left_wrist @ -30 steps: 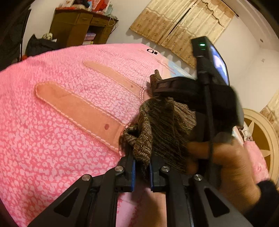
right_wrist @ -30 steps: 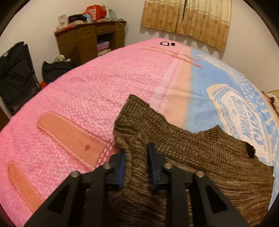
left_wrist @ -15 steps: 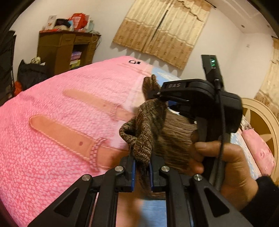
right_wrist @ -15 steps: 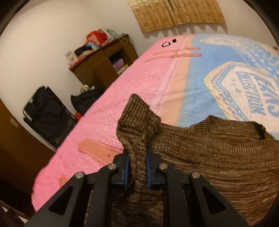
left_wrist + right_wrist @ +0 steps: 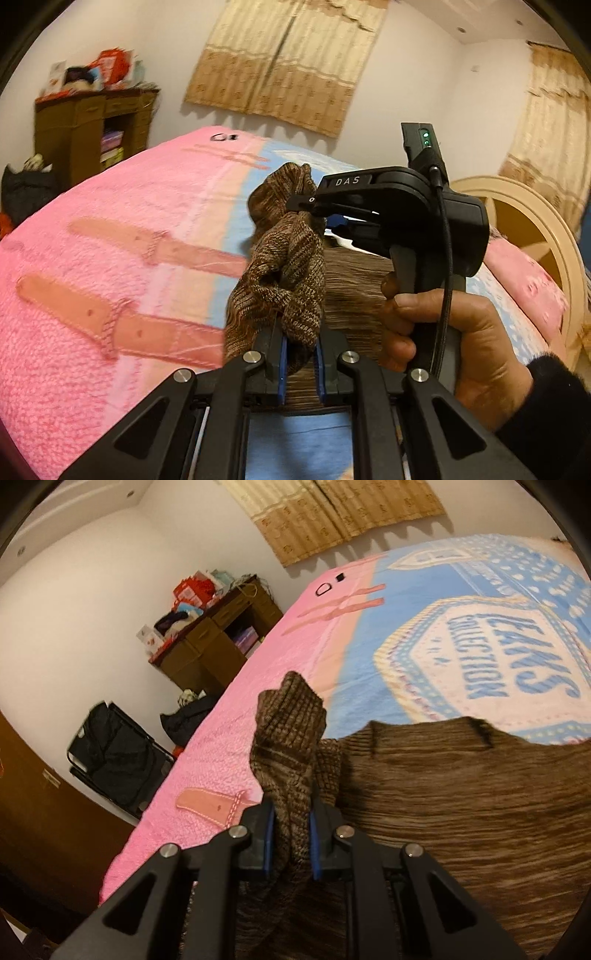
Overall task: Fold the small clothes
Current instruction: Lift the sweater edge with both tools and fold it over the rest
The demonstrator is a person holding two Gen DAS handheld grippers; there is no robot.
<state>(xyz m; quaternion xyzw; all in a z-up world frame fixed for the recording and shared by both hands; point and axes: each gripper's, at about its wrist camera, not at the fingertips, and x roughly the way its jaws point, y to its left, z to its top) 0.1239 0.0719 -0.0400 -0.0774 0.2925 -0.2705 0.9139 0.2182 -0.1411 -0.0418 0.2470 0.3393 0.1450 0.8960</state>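
brown knit garment (image 5: 291, 258) lifted off bed (image 5: 110, 266), both grippers' jaws clamped on it, prob. a sleeve

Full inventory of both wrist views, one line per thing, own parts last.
brown knitted garment: 1, mottled brown, lying on the bed, one edge lifted by both grippers
pink-and-blue printed bedspread: 1, pink and blue, covering the bed
dark wooden cabinet: 1, brown, against the far wall, clutter on top
beige patterned curtains: 2 sets, tan, on the walls
cream wooden headboard: 1, cream, at the bed's end
black folding chair: 1, black, by the wall
left gripper: 1, black with blue pads, shut on garment
right gripper: 1, black, shut on garment
person's hand: 1, gripping the right gripper's handle
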